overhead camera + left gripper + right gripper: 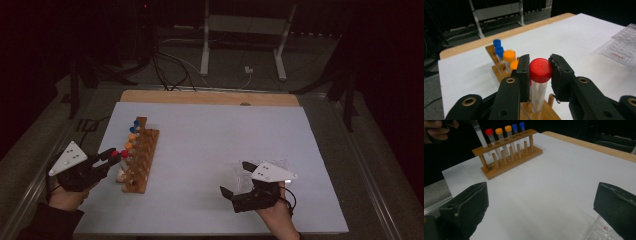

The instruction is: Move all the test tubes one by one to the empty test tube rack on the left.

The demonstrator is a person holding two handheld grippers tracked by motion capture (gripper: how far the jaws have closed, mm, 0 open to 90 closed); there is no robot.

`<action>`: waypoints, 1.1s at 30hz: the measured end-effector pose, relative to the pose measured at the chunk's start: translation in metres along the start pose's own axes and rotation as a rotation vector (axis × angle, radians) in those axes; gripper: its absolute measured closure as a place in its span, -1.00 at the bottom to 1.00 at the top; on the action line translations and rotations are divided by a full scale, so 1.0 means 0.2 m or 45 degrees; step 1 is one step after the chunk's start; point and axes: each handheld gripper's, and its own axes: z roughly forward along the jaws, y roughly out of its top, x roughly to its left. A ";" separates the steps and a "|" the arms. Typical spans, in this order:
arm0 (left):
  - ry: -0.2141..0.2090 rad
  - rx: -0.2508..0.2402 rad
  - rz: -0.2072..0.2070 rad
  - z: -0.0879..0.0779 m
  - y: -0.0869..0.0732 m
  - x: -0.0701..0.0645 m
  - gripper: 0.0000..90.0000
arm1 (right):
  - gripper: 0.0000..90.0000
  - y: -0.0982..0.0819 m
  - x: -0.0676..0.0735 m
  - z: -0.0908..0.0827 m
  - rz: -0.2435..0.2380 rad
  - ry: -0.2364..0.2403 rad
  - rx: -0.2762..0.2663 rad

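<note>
Gripping now: left gripper (540,75) has its black jaws pinched on the red cap of a clear plastic test tube (539,92), tube upright at the near end of the wooden tube rack (499,72).
Tube position: lower part sits at the rack's near-end hole; can't tell if it is seated on the base or partly lifted.
Right gripper (239,177): jaws spread wide, holding nothing, parked over the near right of the white tabletop (210,150), just beside a clear plastic tray (280,164).
Rack contents: a second red-capped tube (491,137), two orange-capped tubes (503,133) and two blue-capped tubes (518,128) stand in a row beyond the gripped one.
Risk 1: grip is on the cap only; a loose cap could let the tube drop.
Risk 2: any tilt while the tube is in the hole could bind it and drag or tip the light rack.
Risk 3: neighbouring cap is close; a sideways move could clip it.
Edges: rack lies near the table's left edge, left hand (62,197) partly off it.
Open room: wide bare centre between rack and tray; far side bare up to the wooden strip (210,97).
</note>
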 end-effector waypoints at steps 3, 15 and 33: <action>-0.002 0.028 -0.011 0.02 -0.04 0.00 0.59 | -1.00 0.00 0.00 0.00 0.003 0.000 -0.001; -0.006 0.108 -0.008 0.08 -0.10 0.01 0.59 | -1.00 0.00 0.00 0.00 0.009 0.005 -0.001; -0.098 0.052 0.065 0.03 0.07 -0.18 -0.52 | -1.00 0.00 -0.01 -0.03 0.012 -0.004 -0.010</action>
